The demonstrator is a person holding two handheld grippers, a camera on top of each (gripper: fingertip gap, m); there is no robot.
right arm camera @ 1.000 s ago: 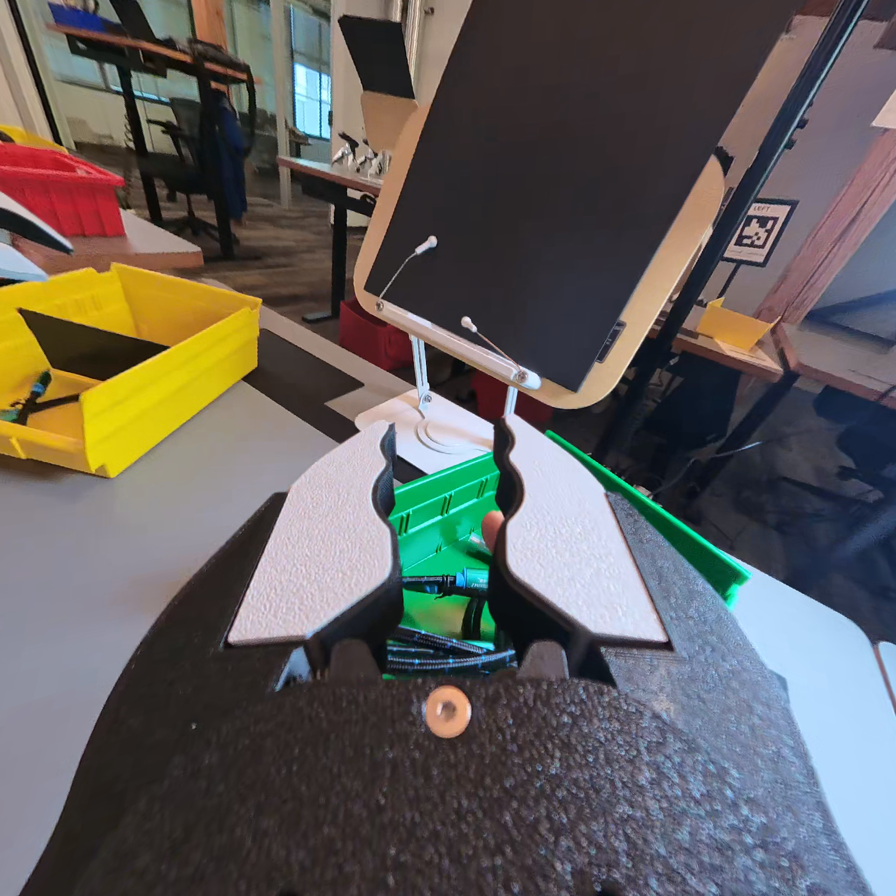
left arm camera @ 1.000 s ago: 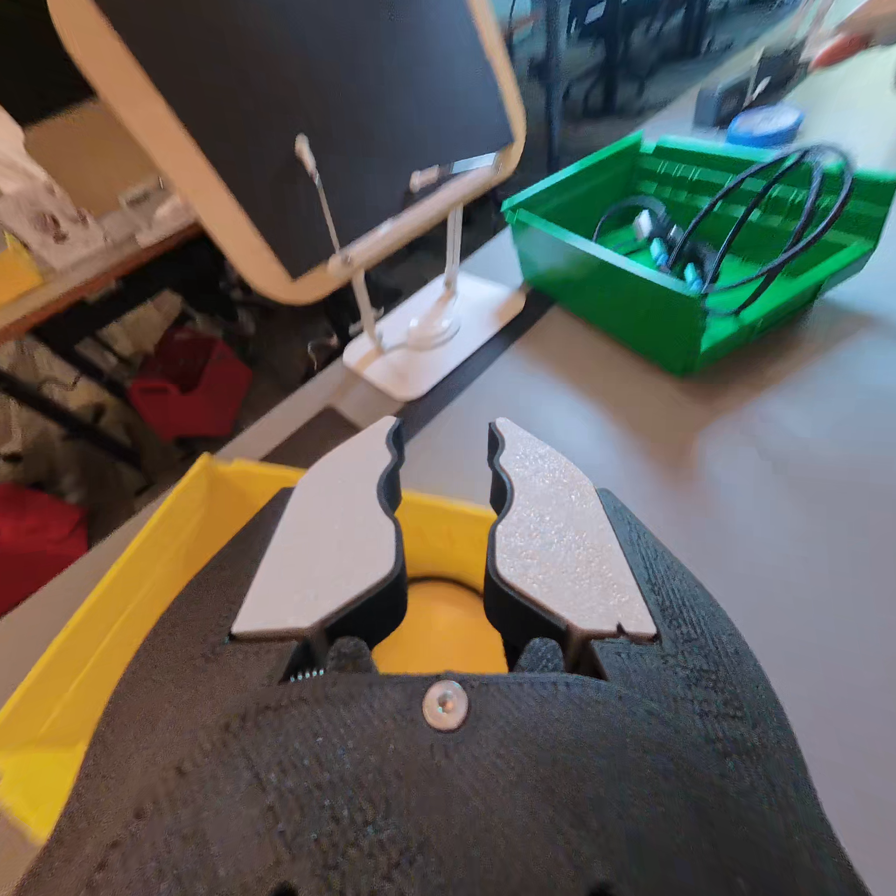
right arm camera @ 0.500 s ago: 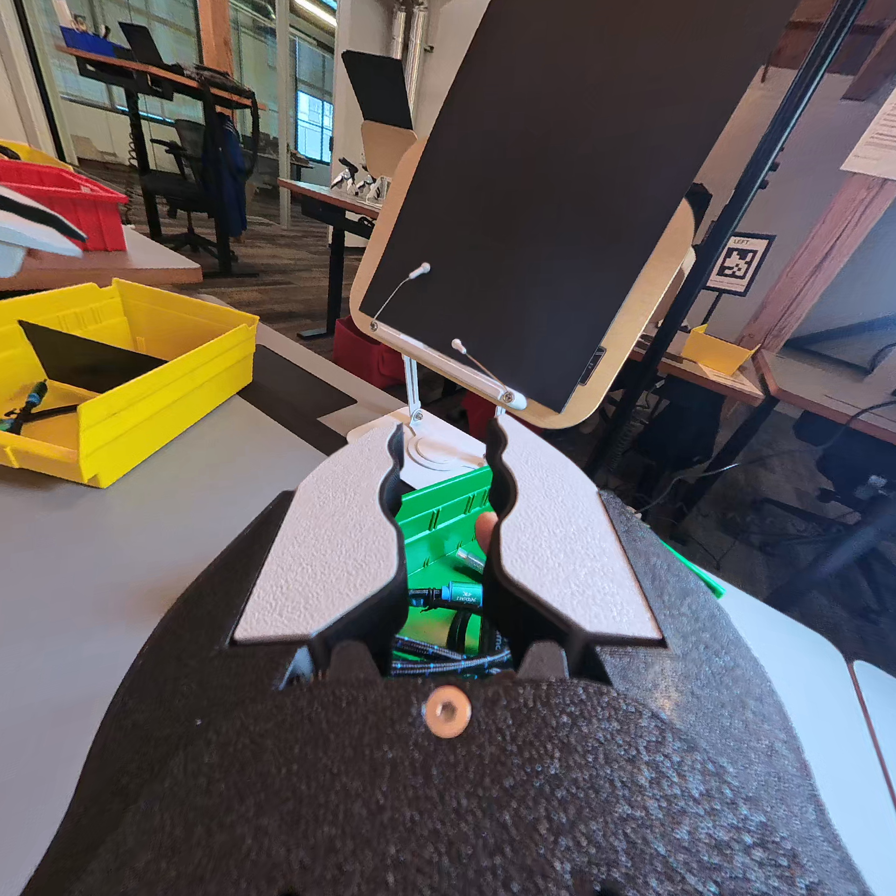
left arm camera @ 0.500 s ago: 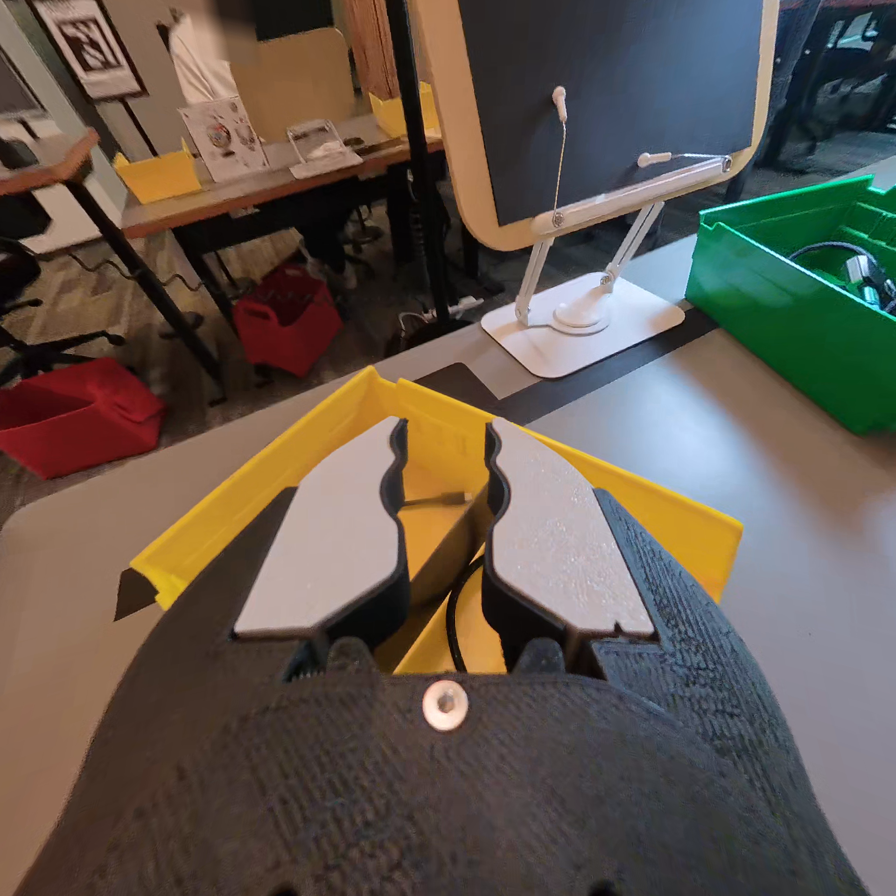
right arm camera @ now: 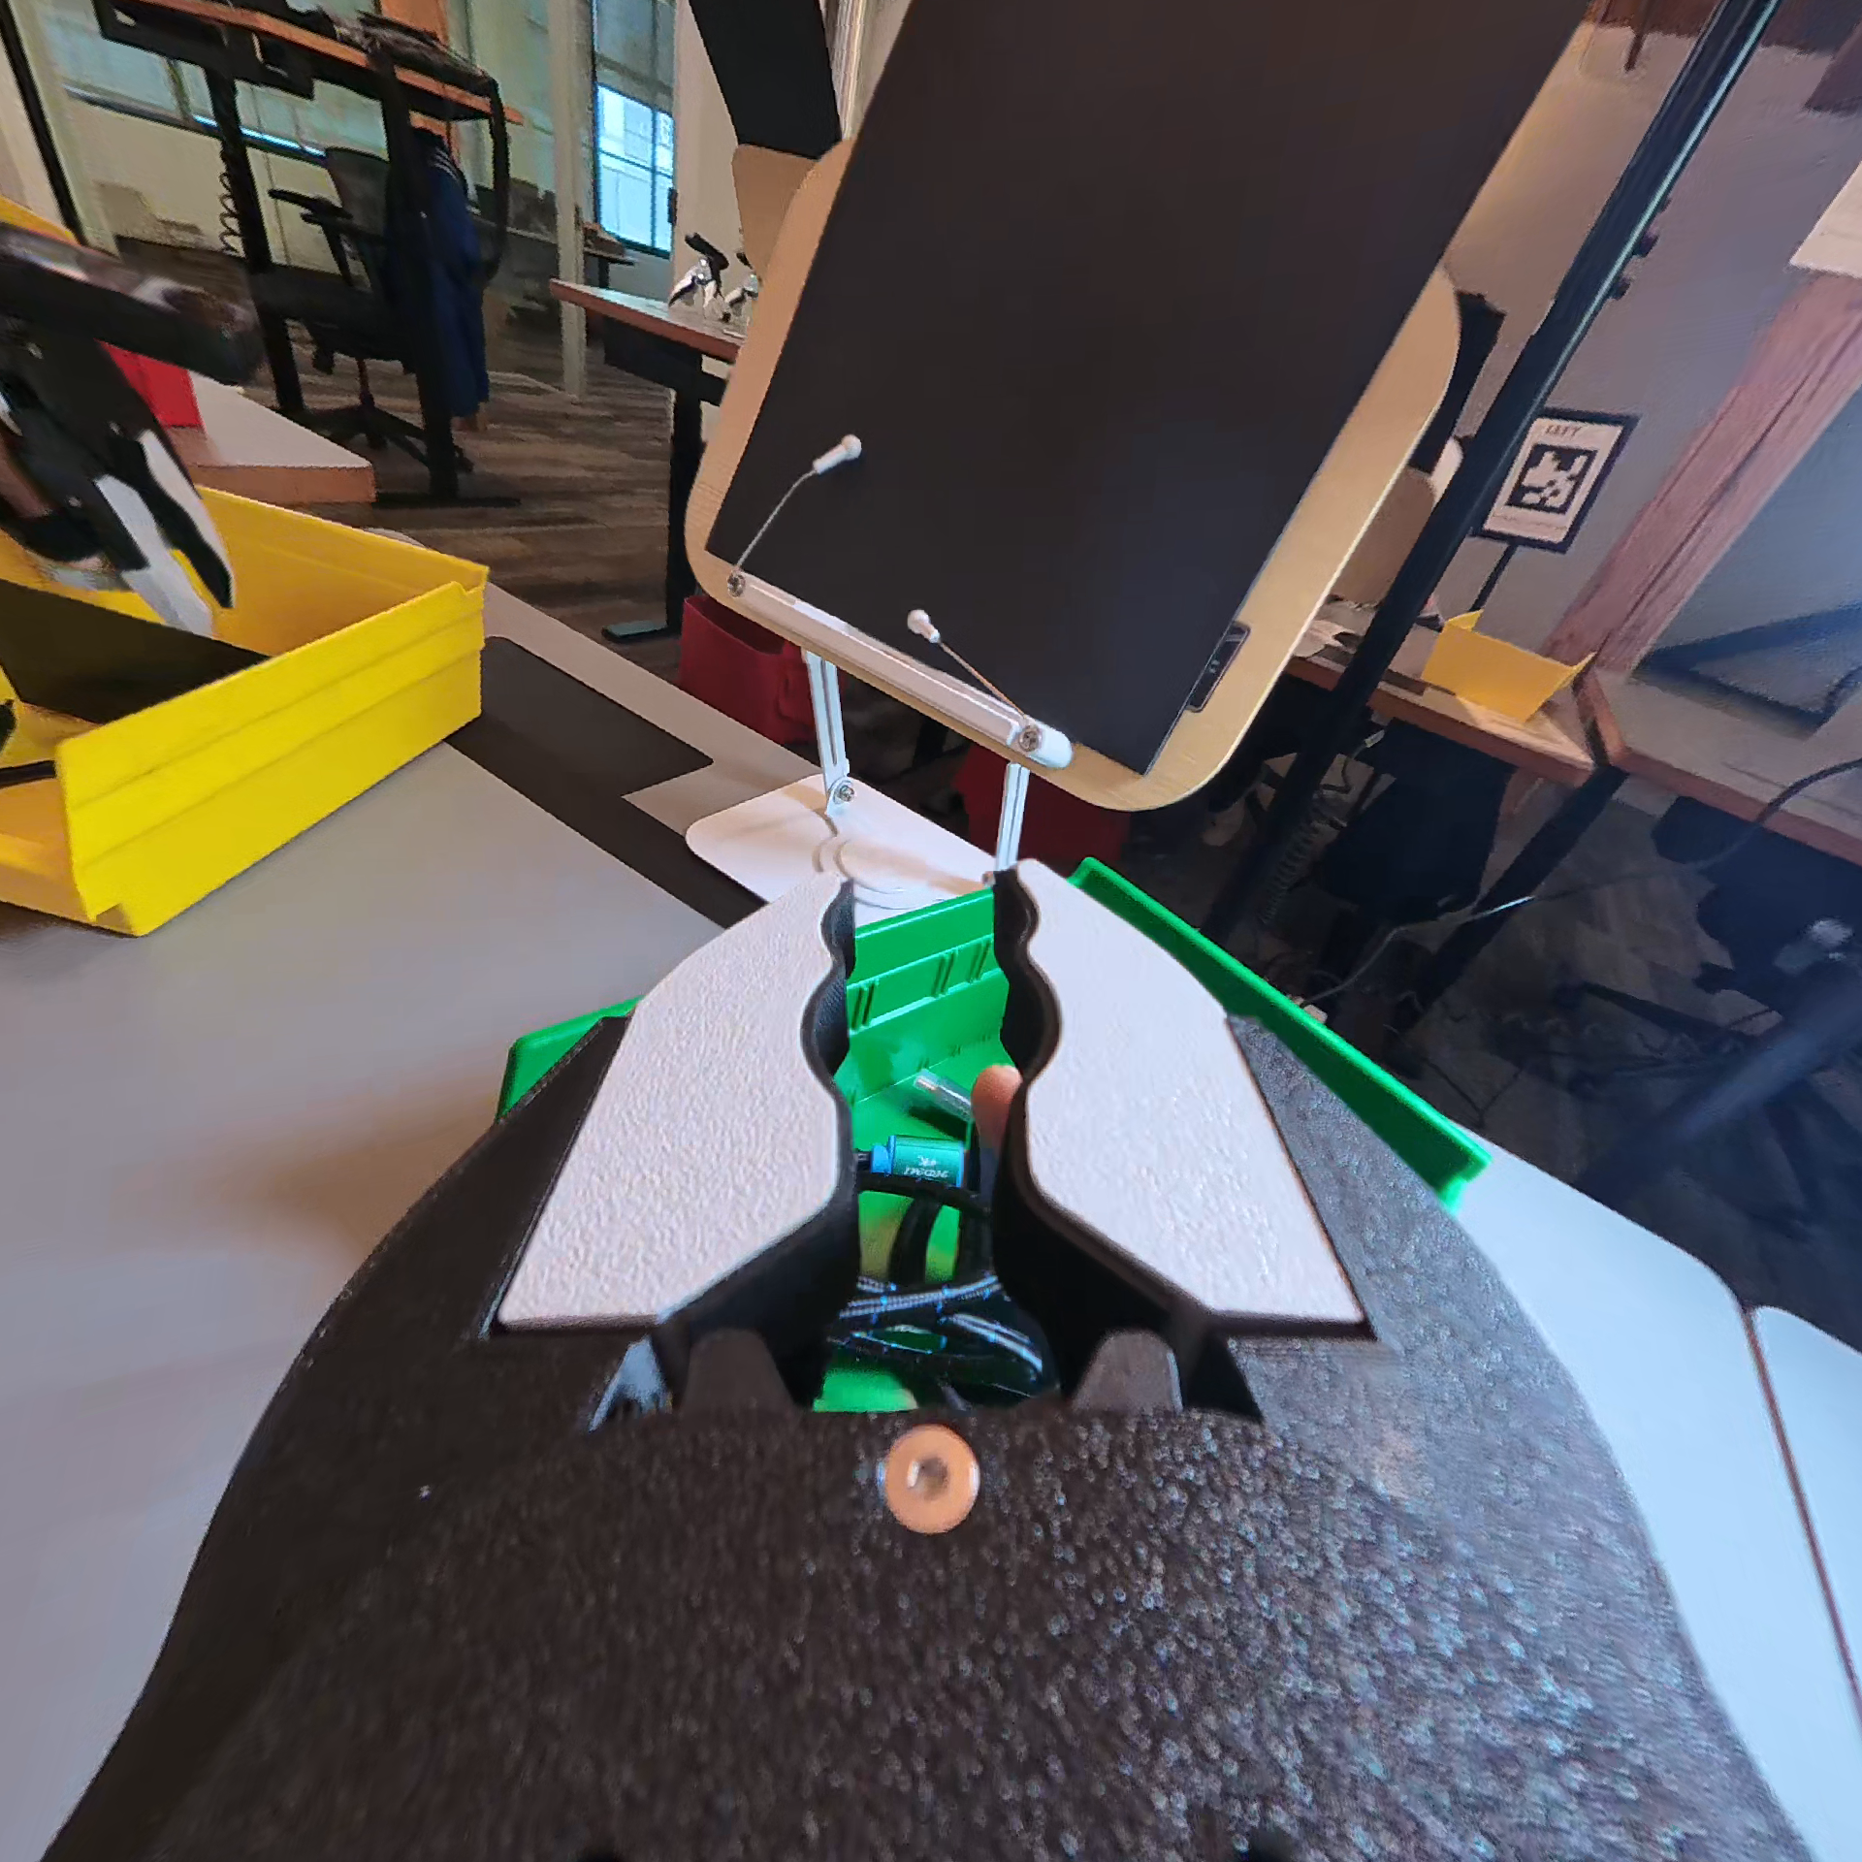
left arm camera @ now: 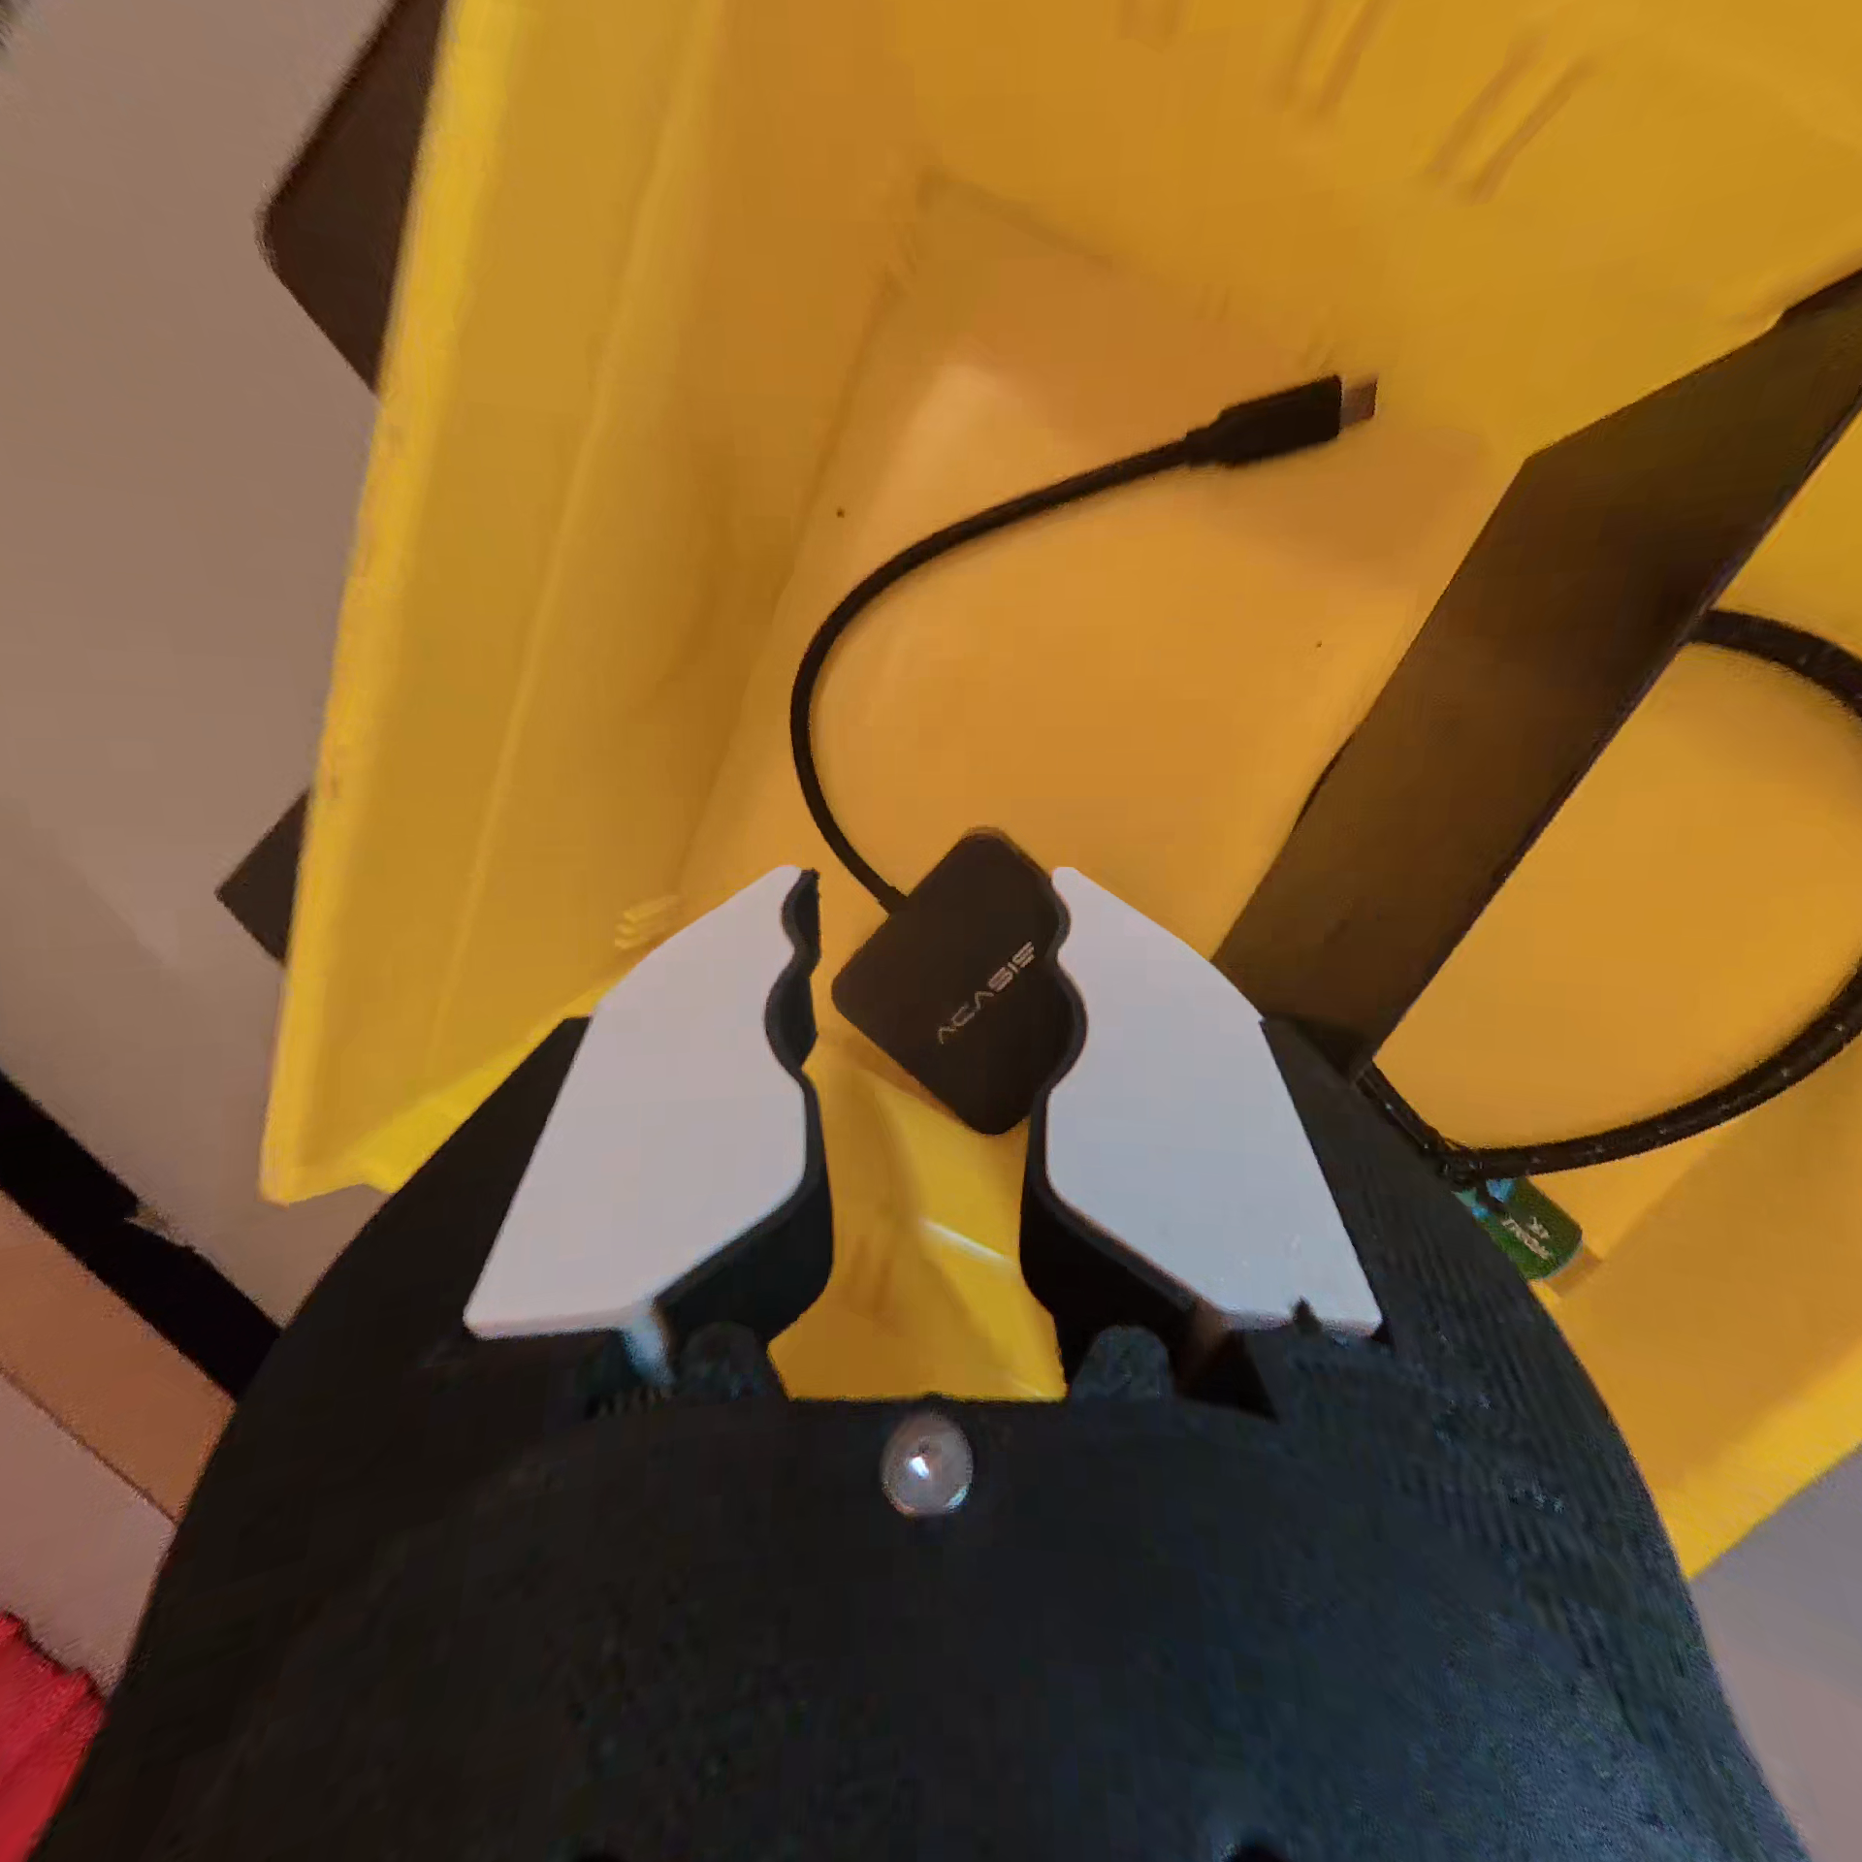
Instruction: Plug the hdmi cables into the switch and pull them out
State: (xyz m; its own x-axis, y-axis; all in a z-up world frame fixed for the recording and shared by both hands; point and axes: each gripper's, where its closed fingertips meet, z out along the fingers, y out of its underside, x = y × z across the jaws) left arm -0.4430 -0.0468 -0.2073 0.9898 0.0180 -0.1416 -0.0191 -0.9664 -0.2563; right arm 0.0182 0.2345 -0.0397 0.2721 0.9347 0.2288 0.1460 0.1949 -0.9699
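My left gripper (left arm camera: pixel 932 887) has white finger plates on a black body. Between them lies a black switch (left arm camera: pixel 962 982) with a black lead, in a yellow bin (left arm camera: pixel 564 625). My right gripper (right arm camera: pixel 925 887) hangs over a green bin (right arm camera: pixel 1300 1018) of black-and-blue braided cables (right arm camera: pixel 932 1320).

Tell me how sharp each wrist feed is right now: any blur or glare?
Left wrist view: the yellow bin smears at its edges, but the black switch between the open left claw reads sharp. Right wrist view: mostly crisp; only the far left claw is blurred; no strong glare.
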